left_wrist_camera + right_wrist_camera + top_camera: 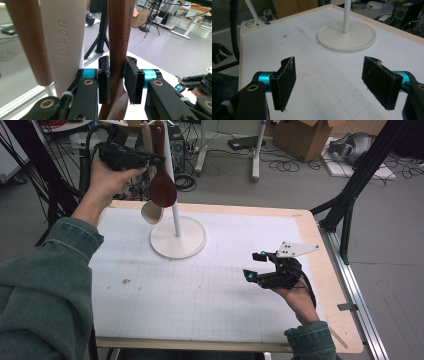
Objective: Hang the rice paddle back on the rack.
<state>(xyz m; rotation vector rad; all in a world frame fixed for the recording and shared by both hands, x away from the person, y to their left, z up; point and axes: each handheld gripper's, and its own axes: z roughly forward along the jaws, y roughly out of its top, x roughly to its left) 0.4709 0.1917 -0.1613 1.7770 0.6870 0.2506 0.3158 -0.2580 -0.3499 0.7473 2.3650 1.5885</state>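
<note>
While your left gripper [117, 80] pinched the dark spoon [162, 182] hanging on the stand [178, 239], your right gripper [334, 82] gaped empty; loosening could have dropped it.

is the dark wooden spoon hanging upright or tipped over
Upright: the dark wooden spoon hangs bowl-down beside the white stand, its handle between the left gripper jaws.
</note>
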